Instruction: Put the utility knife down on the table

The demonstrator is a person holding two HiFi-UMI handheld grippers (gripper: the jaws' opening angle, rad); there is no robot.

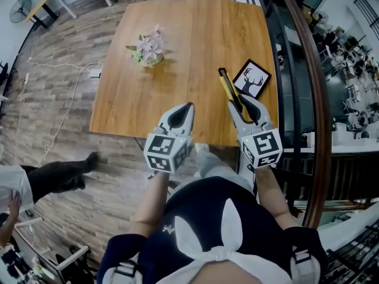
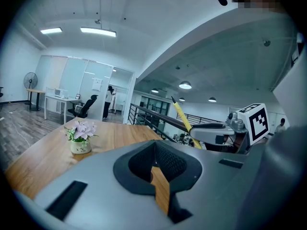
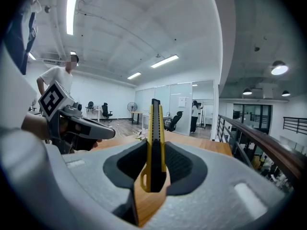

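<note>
The utility knife (image 1: 228,88), yellow with a black slider, stands between the jaws of my right gripper (image 1: 241,104), which is shut on its rear part. The blade end points away from me, over the near right part of the wooden table (image 1: 195,40). In the right gripper view the knife (image 3: 156,133) rises straight up from the right gripper (image 3: 156,150). My left gripper (image 1: 188,106) hangs beside it over the table's near edge, shut with nothing held. The left gripper view shows the left gripper (image 2: 154,143) closed at the tip and the knife (image 2: 182,120) slanting up from the right gripper (image 2: 211,131).
A small pot of pale flowers (image 1: 148,47) stands on the table's left half. A black-framed deer picture (image 1: 251,78) lies near the right edge, just beyond the knife. A curved railing (image 1: 317,99) runs along the right. A cable (image 1: 65,93) and a person's leg (image 1: 59,173) are on the floor at left.
</note>
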